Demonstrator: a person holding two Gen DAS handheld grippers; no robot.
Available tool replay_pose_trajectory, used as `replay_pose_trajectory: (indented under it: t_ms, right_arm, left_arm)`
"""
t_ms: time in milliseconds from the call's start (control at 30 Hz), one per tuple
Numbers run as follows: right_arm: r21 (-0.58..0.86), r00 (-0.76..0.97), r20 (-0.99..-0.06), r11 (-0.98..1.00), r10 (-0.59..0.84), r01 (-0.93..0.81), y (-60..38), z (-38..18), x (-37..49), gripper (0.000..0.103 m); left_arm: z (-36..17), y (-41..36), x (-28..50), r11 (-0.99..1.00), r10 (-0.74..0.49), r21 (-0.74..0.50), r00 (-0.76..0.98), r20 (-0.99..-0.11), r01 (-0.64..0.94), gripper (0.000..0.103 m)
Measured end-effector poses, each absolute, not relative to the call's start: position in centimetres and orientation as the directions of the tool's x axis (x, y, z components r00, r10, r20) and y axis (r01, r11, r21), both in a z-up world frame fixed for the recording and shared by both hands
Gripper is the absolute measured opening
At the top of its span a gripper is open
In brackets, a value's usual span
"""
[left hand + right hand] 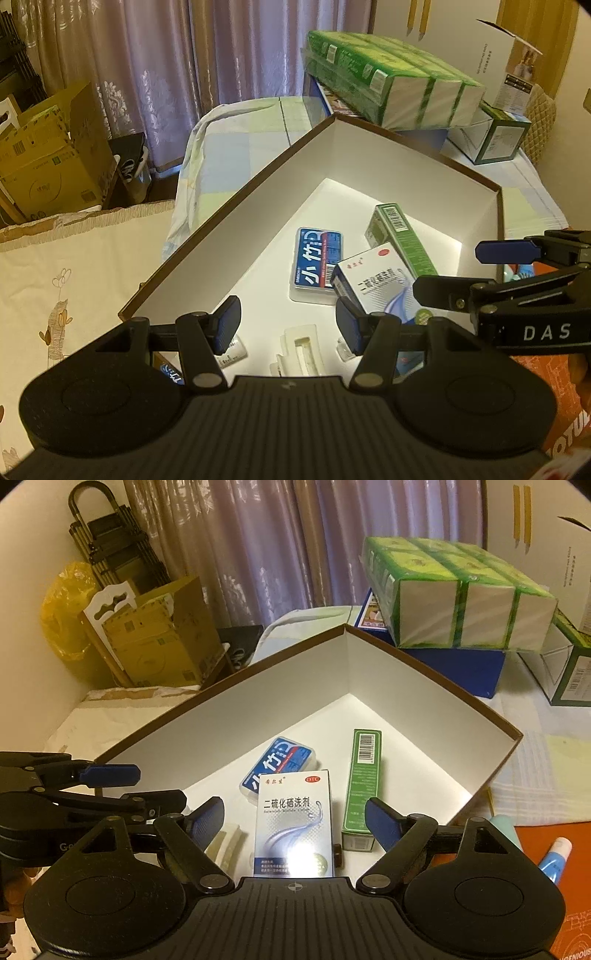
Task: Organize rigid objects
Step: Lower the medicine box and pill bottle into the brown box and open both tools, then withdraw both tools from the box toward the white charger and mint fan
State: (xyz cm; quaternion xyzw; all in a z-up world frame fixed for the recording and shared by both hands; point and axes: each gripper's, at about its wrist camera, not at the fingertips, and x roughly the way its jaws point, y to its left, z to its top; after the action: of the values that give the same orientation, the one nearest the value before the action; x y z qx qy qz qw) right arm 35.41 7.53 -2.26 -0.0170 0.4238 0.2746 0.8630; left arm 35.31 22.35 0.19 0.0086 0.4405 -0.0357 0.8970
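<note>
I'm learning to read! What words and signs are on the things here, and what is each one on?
"DAS": on the black right gripper.
"OTC": red oval on the white and silver medicine carton.
"二硫化硒洗剂": same carton.
"小竹": on the flat blue plastic case.
Barcode: on the long green carton; digits too small.
All other small print: blurred.

Background: mauve curtain [258,554] along far wall. Cardboard carton [162,642] on floor at left, yellow bag [62,616] beside it, black folded rack [107,546] behind. Green shrink-wrapped pack [458,602] sits on blue box [461,672]. Patterned cloth [55,295] at left.
</note>
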Motion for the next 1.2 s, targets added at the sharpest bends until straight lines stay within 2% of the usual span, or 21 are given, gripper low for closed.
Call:
replay_pose_trajectory:
  t_ms: [633, 1200]
  right_arm:
    - [0.207, 0.542, -0.684, 0.842, 0.489, -0.498, 0.9, 0.8, 28.3, 0.081]
    - [0.216, 0.547, -0.724, 0.891, 0.42, -0.399, -9.2, -0.2, 23.6, 0.081]
  left_arm:
    - [4.1, 17.1, 28.3, 0.986, -0.155, -0.075, 0.678, -0.719, 0.146, 0.053]
    - [2.6, 8.6, 24.5, 0.96, -0.255, -0.125, 0.611, -0.75, 0.249, 0.053]
